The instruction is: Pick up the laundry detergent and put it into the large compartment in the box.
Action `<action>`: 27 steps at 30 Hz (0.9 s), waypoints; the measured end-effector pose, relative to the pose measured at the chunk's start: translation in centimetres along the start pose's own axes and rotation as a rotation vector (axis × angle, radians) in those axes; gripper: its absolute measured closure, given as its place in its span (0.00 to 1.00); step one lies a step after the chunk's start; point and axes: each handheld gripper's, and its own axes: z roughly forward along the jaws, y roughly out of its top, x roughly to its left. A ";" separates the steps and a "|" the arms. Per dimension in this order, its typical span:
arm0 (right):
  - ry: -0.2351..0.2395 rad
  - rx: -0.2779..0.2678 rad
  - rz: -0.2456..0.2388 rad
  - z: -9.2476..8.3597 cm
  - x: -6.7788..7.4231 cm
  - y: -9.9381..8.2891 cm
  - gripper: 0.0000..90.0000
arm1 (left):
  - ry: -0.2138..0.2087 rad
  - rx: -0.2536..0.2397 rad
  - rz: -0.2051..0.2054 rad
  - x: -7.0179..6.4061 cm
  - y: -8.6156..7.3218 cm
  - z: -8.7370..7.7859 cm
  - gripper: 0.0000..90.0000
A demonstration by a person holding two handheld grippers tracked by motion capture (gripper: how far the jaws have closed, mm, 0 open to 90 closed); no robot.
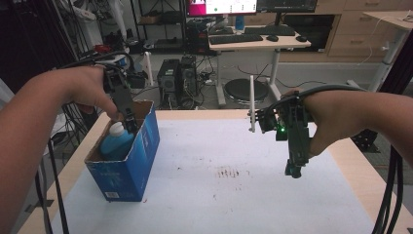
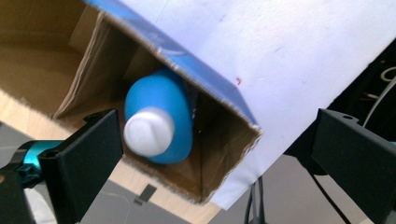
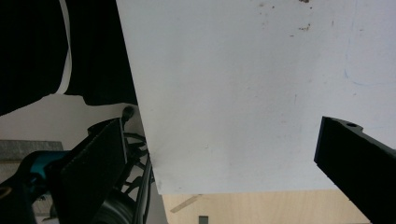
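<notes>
My left tongs (image 1: 127, 118) hang spread wide over the blue bottle (image 2: 159, 122), which stands in the open blue box (image 1: 146, 141) at the frame's left, touching nothing. My right tongs (image 1: 295, 165), also spread and empty, hover right above the worktop (image 1: 219, 195). Risk, I reckon: a tong could catch the cardboard rim, tipping the box.

white table sheet (image 1: 204, 195), monitor (image 1: 221, 7), keyboard (image 1: 235, 38)

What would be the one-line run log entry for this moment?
left gripper: open, above blue bottle | bottle: inside cardboard box | right gripper: open, empty, over table
</notes>
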 end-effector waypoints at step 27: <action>0.021 0.014 0.044 1.1 0.2 -0.1 0.01 | -0.069 0.048 0.373 -5.7 6.6 4.0 0.02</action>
